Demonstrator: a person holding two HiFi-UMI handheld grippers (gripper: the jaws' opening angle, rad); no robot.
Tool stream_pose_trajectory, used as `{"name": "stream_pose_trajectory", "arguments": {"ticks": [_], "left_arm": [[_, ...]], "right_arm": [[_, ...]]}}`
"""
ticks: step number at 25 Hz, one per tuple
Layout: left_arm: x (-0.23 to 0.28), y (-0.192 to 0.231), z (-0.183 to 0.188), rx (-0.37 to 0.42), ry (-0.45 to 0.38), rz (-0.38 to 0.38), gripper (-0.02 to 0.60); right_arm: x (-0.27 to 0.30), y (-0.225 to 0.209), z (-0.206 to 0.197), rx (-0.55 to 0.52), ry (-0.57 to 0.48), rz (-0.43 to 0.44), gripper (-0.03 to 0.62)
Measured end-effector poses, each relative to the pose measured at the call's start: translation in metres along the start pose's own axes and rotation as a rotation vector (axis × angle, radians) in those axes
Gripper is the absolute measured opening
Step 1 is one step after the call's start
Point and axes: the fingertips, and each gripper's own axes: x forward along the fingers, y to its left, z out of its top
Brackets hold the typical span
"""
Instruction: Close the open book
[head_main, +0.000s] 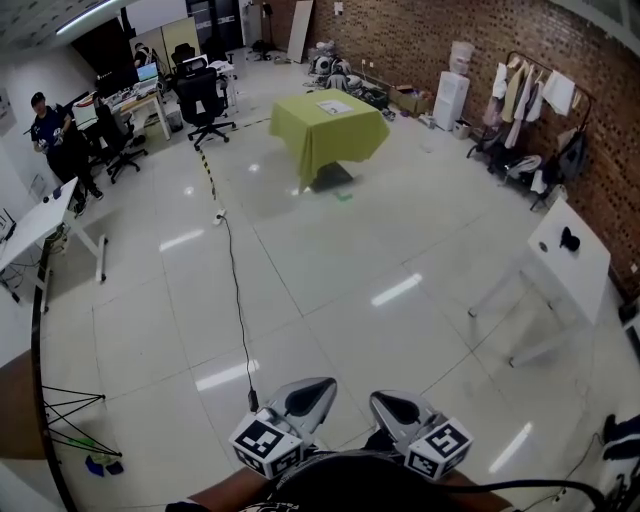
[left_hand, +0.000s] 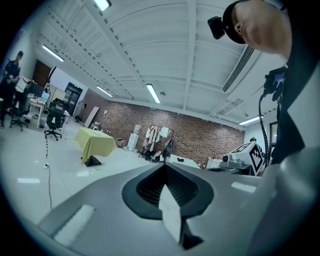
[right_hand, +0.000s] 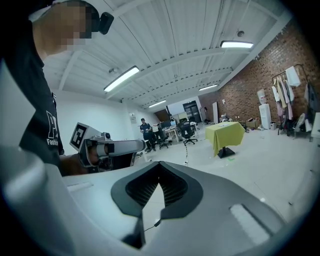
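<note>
A table under a yellow-green cloth (head_main: 330, 130) stands far off across the room. A flat white thing (head_main: 335, 106) lies on top of it; it is too small to tell whether it is the open book. Both grippers are held low, close to my body and far from that table. The left gripper (head_main: 305, 398) and the right gripper (head_main: 397, 407) point forward with jaws together and nothing in them. The yellow table (left_hand: 95, 142) is small in the left gripper view beyond the left gripper (left_hand: 164, 165). The right gripper (right_hand: 159, 164) also faces the yellow table (right_hand: 226, 132).
A black cable (head_main: 238, 300) runs along the white tiled floor toward me. A white table (head_main: 572, 262) stands at the right and a clothes rack (head_main: 535, 95) lines the brick wall. Office chairs (head_main: 205, 100), desks and seated people (head_main: 45, 125) fill the far left. Black stand legs (head_main: 70, 415) are near left.
</note>
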Motion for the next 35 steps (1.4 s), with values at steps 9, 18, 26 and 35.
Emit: {"name": "stream_pose_trajectory", "arguments": {"ticks": [9, 18, 26, 35], "left_arm": [[0.054, 0.008, 0.018, 0.031, -0.003, 0.053, 0.009], [0.137, 0.006, 0.033, 0.094, 0.022, 0.075, 0.008], [0.205, -0.005, 0.049, 0.098, 0.009, 0.101, 0.009], [0.275, -0.011, 0.053, 0.092, -0.013, 0.147, 0.008]], "right_arm": [[0.011, -0.059, 0.027, -0.054, -0.002, 0.025, 0.008], [-0.001, -0.154, 0.063, -0.002, -0.067, 0.031, 0.008], [-0.015, -0.209, 0.085, -0.034, -0.048, 0.089, 0.008], [-0.042, -0.279, 0.103, -0.039, -0.095, 0.093, 0.008]]}}
